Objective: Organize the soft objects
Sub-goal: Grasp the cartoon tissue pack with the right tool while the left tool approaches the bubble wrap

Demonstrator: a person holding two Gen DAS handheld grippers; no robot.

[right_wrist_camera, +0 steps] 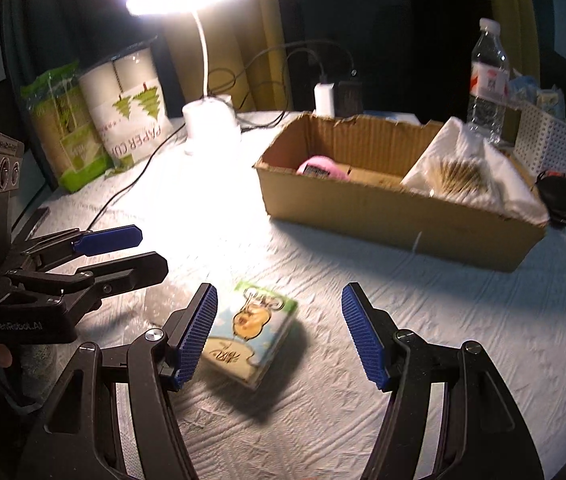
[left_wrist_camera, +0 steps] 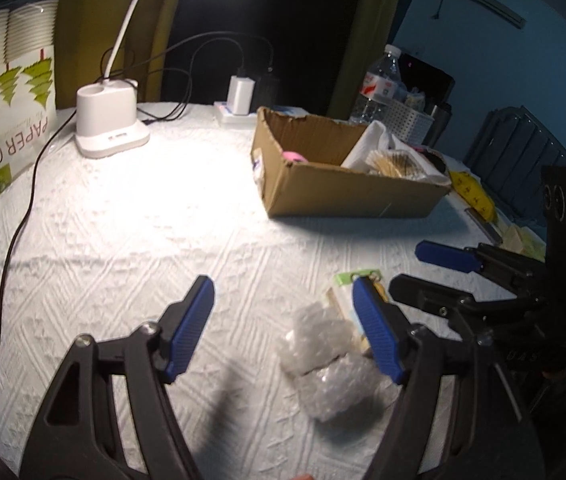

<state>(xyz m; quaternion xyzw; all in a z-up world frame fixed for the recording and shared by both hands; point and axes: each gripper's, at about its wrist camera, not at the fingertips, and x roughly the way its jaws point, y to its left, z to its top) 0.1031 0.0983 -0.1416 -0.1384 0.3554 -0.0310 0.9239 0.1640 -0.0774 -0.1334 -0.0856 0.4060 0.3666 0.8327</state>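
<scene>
My left gripper is open and empty above the white tablecloth, with a crumpled piece of bubble wrap lying just inside its right finger. A small tissue pack with a cartoon print lies on the cloth between the open fingers of my right gripper, closer to the left finger and apart from both. The pack's green edge shows in the left wrist view. The cardboard box stands behind, holding a pink roll and a white bag of sticks. The left gripper also shows in the right wrist view.
A white desk lamp stands at the back with black cables trailing left. A paper cup pack stands far left. A charger, a water bottle and a white perforated basket lie behind the box.
</scene>
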